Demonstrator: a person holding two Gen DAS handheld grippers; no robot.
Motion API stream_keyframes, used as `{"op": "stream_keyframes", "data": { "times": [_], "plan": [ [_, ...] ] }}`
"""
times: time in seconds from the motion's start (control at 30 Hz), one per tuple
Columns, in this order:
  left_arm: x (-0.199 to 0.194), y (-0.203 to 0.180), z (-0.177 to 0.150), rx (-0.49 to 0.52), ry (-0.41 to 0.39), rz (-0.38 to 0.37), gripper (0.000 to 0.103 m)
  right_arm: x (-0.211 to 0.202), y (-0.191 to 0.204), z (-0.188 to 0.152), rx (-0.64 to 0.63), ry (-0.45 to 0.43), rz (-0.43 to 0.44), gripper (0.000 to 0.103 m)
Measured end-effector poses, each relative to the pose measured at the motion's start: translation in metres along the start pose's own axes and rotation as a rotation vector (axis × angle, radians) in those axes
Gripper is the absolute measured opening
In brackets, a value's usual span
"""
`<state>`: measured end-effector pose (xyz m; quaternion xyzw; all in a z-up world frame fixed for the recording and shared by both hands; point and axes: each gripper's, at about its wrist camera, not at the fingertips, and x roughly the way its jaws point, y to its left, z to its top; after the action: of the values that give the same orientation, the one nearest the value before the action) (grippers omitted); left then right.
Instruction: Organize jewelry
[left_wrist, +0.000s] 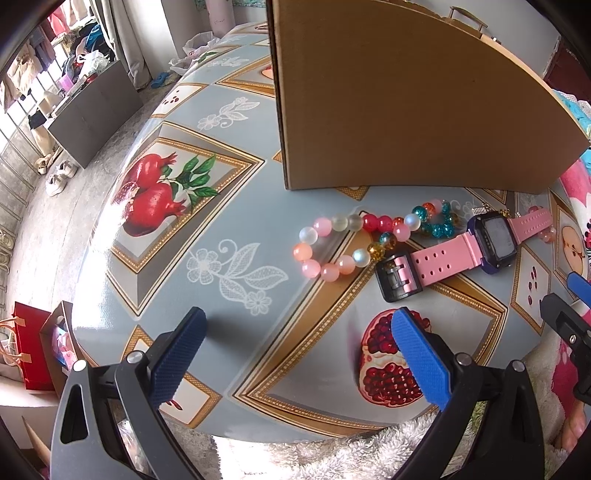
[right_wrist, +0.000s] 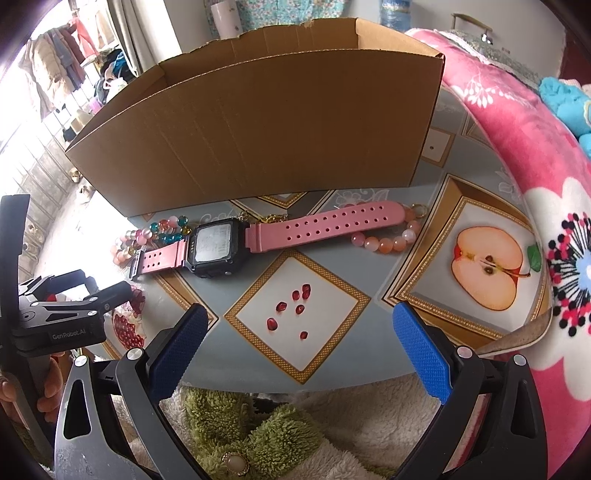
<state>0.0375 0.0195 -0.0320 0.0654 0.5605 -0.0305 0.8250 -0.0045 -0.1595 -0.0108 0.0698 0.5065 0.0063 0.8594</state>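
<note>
Both the left gripper (left_wrist: 297, 354) and the right gripper (right_wrist: 299, 350) hold their blue fingers apart above the patterned table (left_wrist: 229, 206), near the pink-strapped black watch (right_wrist: 218, 245), the pastel bead bracelet (left_wrist: 332, 245) and the brown cardboard box (right_wrist: 258, 125).

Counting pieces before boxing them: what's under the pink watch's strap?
A gold chain pokes out behind the pink watch, and a peach bead bracelet runs under the strap's tip. How far they run beneath is hidden.

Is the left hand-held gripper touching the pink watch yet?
Apart. The left wrist view shows the open left hand-held gripper short of the pink watch, with bare tablecloth between its fingertips and the black buckle.
</note>
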Motion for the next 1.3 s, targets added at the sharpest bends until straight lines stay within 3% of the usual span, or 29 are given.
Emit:
{"op": "stream_keyframes", "data": {
  "times": [0.23,0.63,1.3],
  "plan": [
    [-0.002,-0.004,-0.002,0.011,-0.015,0.015,0.099,0.002,-0.009,0.001,0.002,-0.016,0.01,0.096],
    [0.003,-0.005,-0.005,0.015,0.071,-0.031,0.099,-0.001,-0.015,0.008,-0.009,-0.036,0.028,0.096],
    [0.003,-0.005,-0.005,0.03,0.061,-0.029,0.099,-0.018,-0.009,0.009,-0.033,-0.107,0.018,0.096]
  ]
}}
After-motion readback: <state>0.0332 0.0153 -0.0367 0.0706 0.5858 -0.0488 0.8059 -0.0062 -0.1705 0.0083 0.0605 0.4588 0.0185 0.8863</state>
